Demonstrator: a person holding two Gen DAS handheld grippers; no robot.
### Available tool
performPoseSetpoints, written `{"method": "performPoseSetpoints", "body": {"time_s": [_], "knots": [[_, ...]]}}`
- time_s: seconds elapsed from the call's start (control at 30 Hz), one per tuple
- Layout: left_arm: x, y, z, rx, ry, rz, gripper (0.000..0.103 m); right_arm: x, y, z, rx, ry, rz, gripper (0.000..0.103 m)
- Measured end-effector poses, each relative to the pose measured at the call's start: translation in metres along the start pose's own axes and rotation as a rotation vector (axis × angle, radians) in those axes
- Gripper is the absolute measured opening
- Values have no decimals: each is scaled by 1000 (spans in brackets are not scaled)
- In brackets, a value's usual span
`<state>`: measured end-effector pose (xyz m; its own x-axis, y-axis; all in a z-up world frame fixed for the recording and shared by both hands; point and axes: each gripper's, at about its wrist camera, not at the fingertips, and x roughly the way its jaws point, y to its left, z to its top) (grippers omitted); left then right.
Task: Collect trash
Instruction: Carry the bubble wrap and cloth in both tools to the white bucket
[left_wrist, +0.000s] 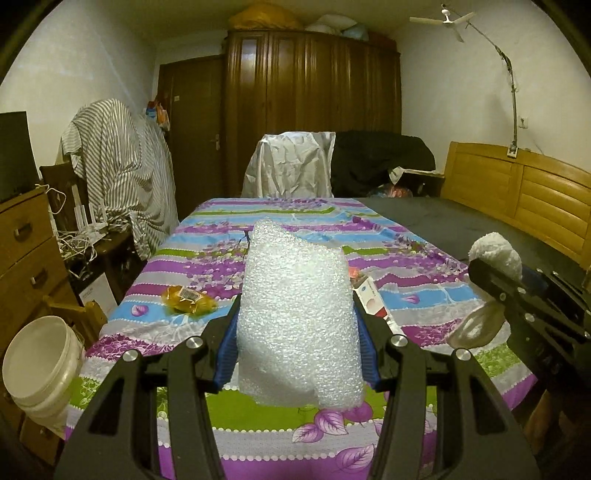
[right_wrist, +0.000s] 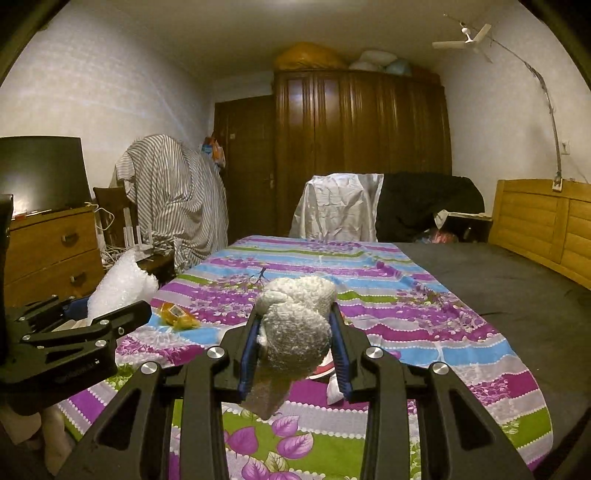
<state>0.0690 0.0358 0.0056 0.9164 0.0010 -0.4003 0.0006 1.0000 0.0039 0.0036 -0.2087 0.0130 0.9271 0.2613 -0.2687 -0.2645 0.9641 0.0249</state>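
My left gripper (left_wrist: 297, 332) is clamped on a big wad of white bubble wrap (left_wrist: 295, 317), the blue pads pressing its sides, and the wad rises well above the fingers, clear of the flowered sheet (left_wrist: 258, 424) below. My right gripper (right_wrist: 295, 343) is closed on a fuzzy grey-white bundle (right_wrist: 295, 325), with a flap of clear crinkled film (right_wrist: 267, 393) hanging under it between the fingers. Seen from the left camera, the right gripper sits just off to the right with that fluffy bundle poking out of its tip; from the right camera, the left gripper is off to the left with the bubble wrap sticking up from it. Ahead of the left gripper and a little to its left, a yellow wrapper (left_wrist: 188, 301) with a barcode label lies on the sheet. Just past its right finger I see a small white and red box (left_wrist: 371, 299), partly hidden by the bubble wrap. Down to the far left, beside the bed, stands a white plastic bucket (left_wrist: 40, 365). Further ahead, beyond the bed's end, a chair draped in silver cloth (left_wrist: 291, 166) stands before a dark wooden wardrobe (left_wrist: 314, 85).
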Motion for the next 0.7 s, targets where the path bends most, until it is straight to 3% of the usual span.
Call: {"method": "performPoseSetpoints", "body": {"time_s": [0.37, 0.7], "knots": [[-8, 6, 0, -3, -9, 4, 51, -9, 5, 2, -14, -2, 6, 36], [-19, 58, 15, -65, -29, 97, 51, 18, 48, 25, -52, 19, 124, 36]]}}
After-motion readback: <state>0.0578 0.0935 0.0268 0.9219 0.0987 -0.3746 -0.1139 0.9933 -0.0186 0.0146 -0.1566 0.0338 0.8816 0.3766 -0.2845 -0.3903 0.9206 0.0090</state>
